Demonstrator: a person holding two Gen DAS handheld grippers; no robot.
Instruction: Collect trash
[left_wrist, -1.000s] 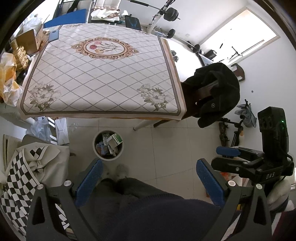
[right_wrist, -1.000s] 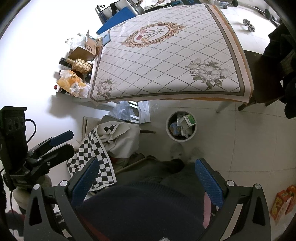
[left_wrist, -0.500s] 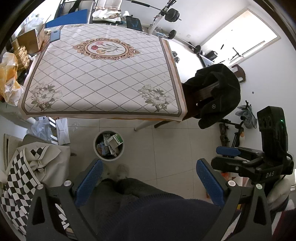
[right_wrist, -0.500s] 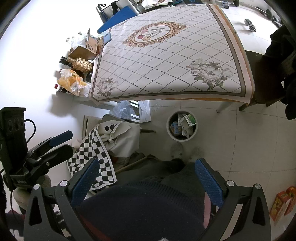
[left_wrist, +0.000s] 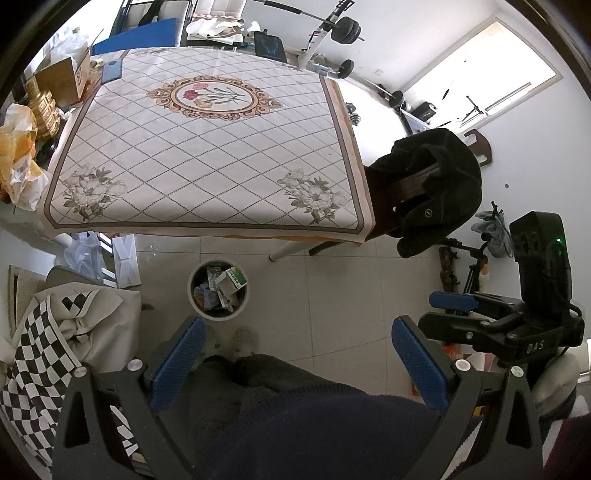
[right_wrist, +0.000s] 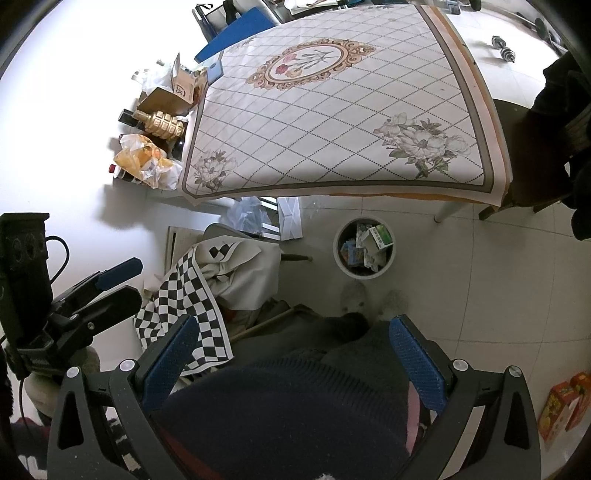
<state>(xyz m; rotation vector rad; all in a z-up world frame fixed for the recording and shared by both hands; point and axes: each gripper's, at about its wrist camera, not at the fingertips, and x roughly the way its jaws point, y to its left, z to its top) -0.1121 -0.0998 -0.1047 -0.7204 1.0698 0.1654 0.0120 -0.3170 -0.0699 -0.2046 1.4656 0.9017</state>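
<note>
A round grey trash bin (left_wrist: 218, 290) stands on the tiled floor in front of the table; it holds crumpled wrappers and a green-and-white box (left_wrist: 233, 277). It also shows in the right wrist view (right_wrist: 364, 249). My left gripper (left_wrist: 295, 343) is open and empty, held high over the person's lap. My right gripper (right_wrist: 291, 341) is open and empty too. Each gripper shows from the side in the other's view, the right one (left_wrist: 487, 317) and the left one (right_wrist: 85, 295).
A table with a floral, diamond-pattern cloth (left_wrist: 207, 147) carries no loose items. A chair with a black coat (left_wrist: 436, 192) stands at its right. A checkered cloth on a chair (left_wrist: 55, 332), cardboard boxes, gold bottles and a yellow bag (right_wrist: 147, 162) sit to the left.
Both cameras have shifted very slightly; the table sits a touch lower in view. Both grippers stay open and empty.
</note>
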